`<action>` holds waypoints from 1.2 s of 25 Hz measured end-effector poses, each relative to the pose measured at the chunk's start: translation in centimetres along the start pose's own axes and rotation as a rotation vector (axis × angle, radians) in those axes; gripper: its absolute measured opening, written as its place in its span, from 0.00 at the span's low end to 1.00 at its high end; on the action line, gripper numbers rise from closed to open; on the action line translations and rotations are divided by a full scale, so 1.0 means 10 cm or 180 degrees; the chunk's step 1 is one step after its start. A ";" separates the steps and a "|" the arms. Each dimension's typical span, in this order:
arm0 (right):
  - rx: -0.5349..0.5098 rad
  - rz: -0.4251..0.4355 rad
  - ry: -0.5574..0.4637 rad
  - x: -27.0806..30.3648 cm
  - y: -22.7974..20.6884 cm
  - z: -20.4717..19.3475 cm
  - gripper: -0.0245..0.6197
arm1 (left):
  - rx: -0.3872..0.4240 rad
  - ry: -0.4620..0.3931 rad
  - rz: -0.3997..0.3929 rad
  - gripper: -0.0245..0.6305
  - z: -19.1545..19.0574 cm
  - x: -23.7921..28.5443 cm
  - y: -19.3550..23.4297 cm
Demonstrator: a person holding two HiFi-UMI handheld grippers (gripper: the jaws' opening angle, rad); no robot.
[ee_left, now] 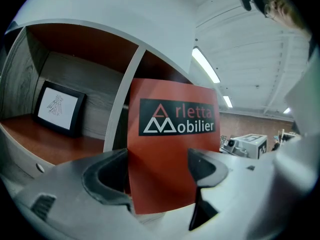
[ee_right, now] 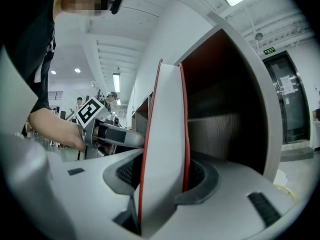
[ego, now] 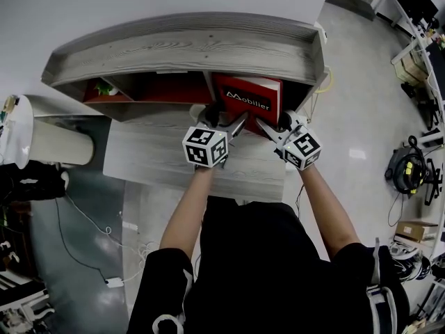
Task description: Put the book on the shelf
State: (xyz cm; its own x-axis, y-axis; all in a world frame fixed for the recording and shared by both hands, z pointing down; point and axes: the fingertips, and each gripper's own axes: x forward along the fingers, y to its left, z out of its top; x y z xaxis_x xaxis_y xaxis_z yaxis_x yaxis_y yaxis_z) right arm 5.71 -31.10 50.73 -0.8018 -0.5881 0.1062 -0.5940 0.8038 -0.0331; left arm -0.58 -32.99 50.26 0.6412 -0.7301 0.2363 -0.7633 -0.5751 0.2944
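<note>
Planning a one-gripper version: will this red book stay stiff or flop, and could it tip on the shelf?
Probably stiff: the book stands straight in the right gripper, covers unbent. Likely hefty, given its thick page block. Tall and narrow on edge, it might topple on the shelf.

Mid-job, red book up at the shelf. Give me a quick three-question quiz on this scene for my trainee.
1. True or false: in the left gripper view, the framed picture stands in the shelf compartment left of the divider.
2. The right gripper is: A) empty; B) clamped on the book across its two covers, page edge towards its camera; C) clamped on the framed picture.
3. Which white word on the book's cover can be read in the head view?

Key: 1 true. 2 B. 3 Mobilier.
</note>
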 end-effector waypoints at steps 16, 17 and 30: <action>-0.0016 0.0096 -0.0165 0.04 -0.03 0.06 0.32 | 0.0036 -0.0070 0.0065 0.57 0.10 -0.03 0.01; -0.0006 0.0106 -0.0189 0.03 -0.03 0.06 0.32 | 0.0037 -0.0067 0.0066 0.57 0.09 -0.03 0.00; 0.0143 0.0273 -0.0380 -0.01 -0.07 0.05 0.30 | -0.0178 0.0111 -0.0020 0.57 -0.27 0.08 0.15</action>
State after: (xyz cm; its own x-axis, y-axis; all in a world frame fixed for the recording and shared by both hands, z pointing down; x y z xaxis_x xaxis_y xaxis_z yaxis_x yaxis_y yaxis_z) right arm 6.13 -31.63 50.24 -0.8502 -0.5261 -0.0179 -0.5232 0.8483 -0.0818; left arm -0.96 -33.45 53.43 0.6490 -0.7128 0.2660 -0.7543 -0.5572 0.3471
